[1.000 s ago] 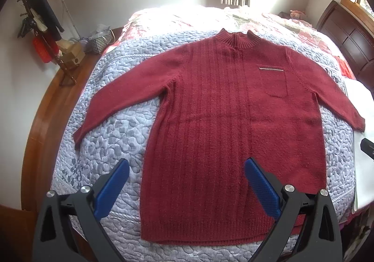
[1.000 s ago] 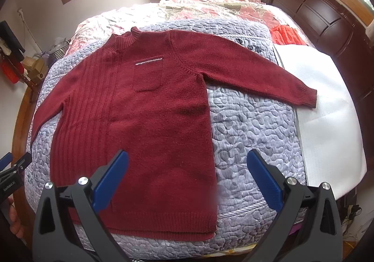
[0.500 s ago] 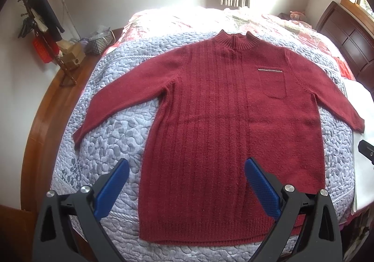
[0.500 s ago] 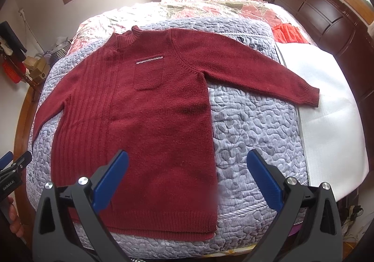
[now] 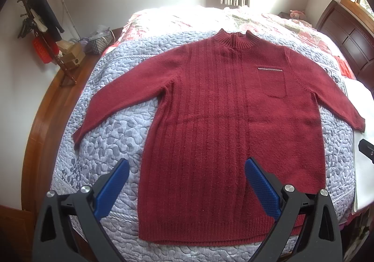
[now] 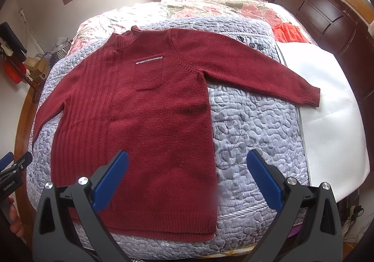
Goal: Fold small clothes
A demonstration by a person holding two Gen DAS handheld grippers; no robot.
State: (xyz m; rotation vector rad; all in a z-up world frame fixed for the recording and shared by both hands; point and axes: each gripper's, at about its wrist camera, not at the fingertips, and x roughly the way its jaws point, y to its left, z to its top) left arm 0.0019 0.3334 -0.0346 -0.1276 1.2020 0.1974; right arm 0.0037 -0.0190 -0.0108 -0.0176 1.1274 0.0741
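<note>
A dark red knitted sweater [image 5: 224, 117] [image 6: 145, 122] lies flat and face up on a grey-blue quilt [image 5: 112, 136] [image 6: 254, 131], both sleeves spread out, collar at the far end, a chest pocket with a silver trim. My left gripper [image 5: 187, 168] hovers open above the hem's left part, blue pads wide apart and empty. My right gripper [image 6: 187, 164] hovers open above the hem's right corner and the bare quilt beside it. The left gripper's tip [image 6: 14, 168] shows at the right wrist view's left edge.
A white sheet [image 6: 327, 110] covers the bed's right side, under the right cuff. A dark wooden headboard [image 6: 327, 19] stands at the right. A coat stand [image 5: 44, 35] and boxes sit by the left wall. The wooden bed frame [image 5: 39, 122] curves along the left.
Both grippers have drifted slightly; the sweater sits a touch lower in the right wrist view. The sweater itself lies unmoved, and both grippers stay open.
</note>
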